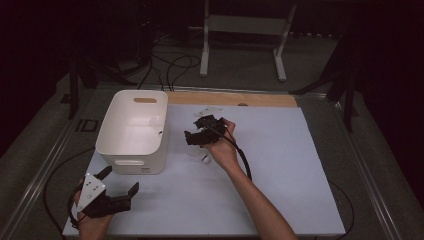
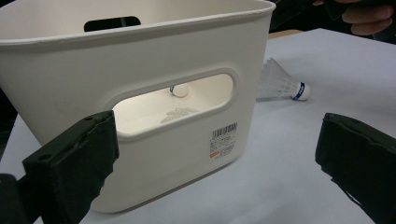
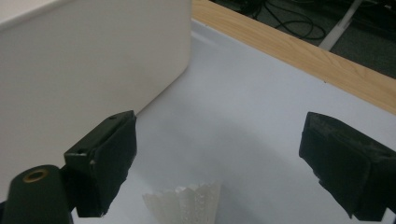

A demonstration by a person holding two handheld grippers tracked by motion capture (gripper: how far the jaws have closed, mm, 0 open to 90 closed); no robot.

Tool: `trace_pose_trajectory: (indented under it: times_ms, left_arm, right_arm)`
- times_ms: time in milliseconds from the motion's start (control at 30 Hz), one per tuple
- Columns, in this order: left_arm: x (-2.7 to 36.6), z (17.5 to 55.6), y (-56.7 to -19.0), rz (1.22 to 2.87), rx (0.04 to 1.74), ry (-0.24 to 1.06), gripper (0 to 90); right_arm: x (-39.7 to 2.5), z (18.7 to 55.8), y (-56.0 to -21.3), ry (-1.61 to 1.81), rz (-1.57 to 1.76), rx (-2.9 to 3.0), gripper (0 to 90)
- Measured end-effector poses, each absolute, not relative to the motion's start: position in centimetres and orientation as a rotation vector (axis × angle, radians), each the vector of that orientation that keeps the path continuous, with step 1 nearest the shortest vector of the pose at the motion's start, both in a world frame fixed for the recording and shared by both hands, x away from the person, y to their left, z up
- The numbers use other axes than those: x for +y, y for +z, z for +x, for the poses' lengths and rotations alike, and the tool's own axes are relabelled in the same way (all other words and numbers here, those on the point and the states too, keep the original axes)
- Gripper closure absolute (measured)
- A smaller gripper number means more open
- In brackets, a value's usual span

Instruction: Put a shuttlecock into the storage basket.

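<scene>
Two shuttlecocks show, w/ the bin (image 2: 140, 70) as landmark: one lies inside it, seen thru the handle slot in the left gripper view, cork tip (image 2: 179, 90) w/ a blue band; the other shuttlecock (image 2: 280, 83) lies on its side on the sheet (image 1: 280, 165) just right of the bin, white feather skirt, white cork, blue band, print too small to read. Bin is smooth off-white plastic, rounded corners, oval slots at both ends; a barcode sticker (image 2: 224, 140) sits on its near wall, digits illegible, small red mark below. Left gripper (image 1: 118, 190) sits in front of the bin, jaws wide apart, holding nothing. Right gripper (image 1: 193, 131) is right of the bin, over the second shuttlecock, jaws spread, feather rim between them but unclamped. Wood strip (image 1: 235, 99) runs behind the bin.
</scene>
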State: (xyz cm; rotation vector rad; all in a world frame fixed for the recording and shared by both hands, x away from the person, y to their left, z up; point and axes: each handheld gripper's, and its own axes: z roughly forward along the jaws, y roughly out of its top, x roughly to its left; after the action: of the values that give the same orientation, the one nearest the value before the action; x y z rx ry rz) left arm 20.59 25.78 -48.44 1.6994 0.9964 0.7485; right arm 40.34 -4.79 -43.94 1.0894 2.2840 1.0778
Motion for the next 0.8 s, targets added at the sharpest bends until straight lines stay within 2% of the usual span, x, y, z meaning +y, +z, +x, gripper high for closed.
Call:
trace_pose_trajectory:
  times_ms: [800]
  left_arm:
    - [25.9,20.6,-48.4,1.697,0.998,0.751,0.0]
  right_arm:
    - [-4.2,41.1,-45.8,1.016,1.125,2.314,11.3]
